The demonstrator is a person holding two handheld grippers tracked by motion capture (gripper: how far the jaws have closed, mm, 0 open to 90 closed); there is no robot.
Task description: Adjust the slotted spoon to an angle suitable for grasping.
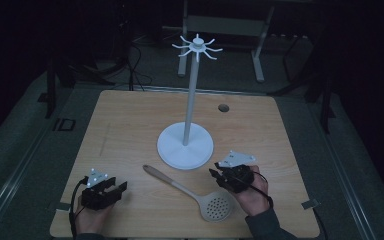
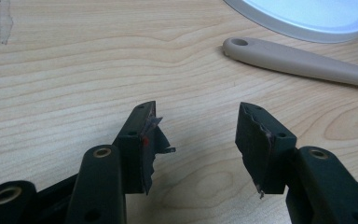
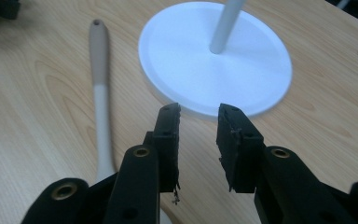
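Fingers of left gripper (image 1: 116,189) and right gripper (image 1: 216,175) stand apart, empty, on the pale wooden tabletop (image 1: 130,125). Between them lies a beige slotted spoon (image 1: 195,195), beside the white round-based hook stand (image 1: 185,145).

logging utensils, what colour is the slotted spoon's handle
The slotted spoon has a beige handle fading paler toward the bowl, clearest in the right gripper view.

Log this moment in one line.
left gripper: open, empty | right gripper: open, empty | beige slotted plastic spoon: flat on table, between both | white hook stand: upright
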